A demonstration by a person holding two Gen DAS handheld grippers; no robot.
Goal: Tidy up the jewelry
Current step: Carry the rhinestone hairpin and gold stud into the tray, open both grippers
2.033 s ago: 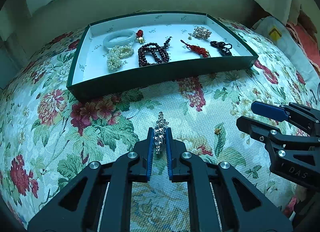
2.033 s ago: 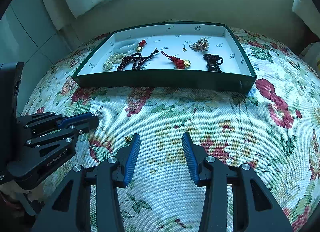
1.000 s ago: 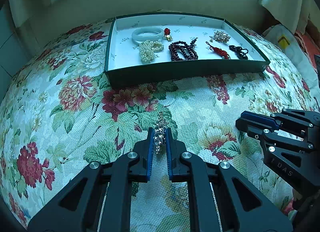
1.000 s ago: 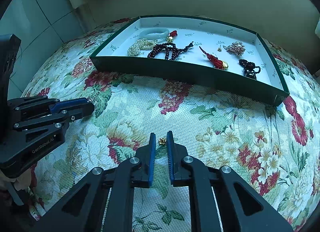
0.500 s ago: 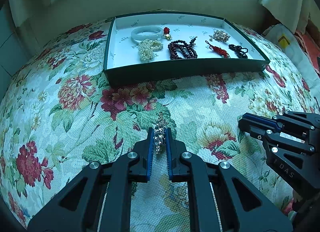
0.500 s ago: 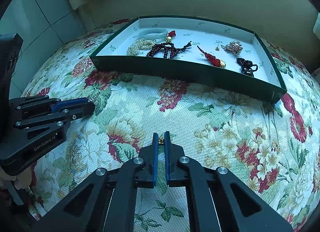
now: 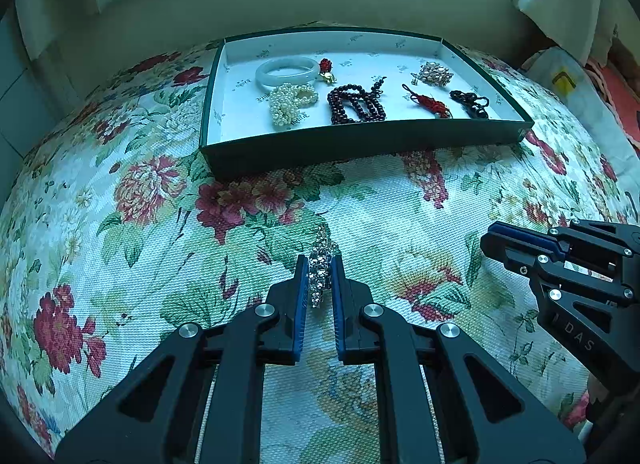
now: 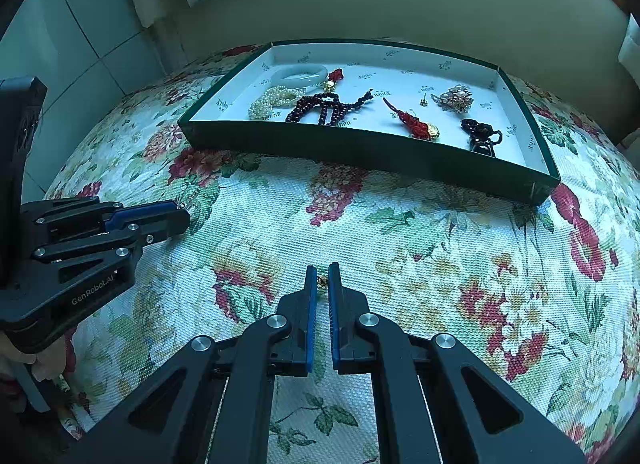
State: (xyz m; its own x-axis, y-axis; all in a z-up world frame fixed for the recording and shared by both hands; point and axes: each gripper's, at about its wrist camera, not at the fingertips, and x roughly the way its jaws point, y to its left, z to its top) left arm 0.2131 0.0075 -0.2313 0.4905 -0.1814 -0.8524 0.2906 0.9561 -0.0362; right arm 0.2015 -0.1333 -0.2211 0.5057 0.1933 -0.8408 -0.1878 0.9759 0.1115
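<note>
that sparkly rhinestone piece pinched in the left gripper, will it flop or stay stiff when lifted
The sparkly rhinestone piece looks like a string of small linked stones, so it would probably droop from the left gripper rather than hold its shape. The faceted stones look hard and glossy, so it might slip between the pads. Being small, it likely weighs little.

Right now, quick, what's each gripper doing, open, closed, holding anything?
Left gripper: closed on the rhinestone piece.
Right gripper: closed on the small gold piece.
</note>
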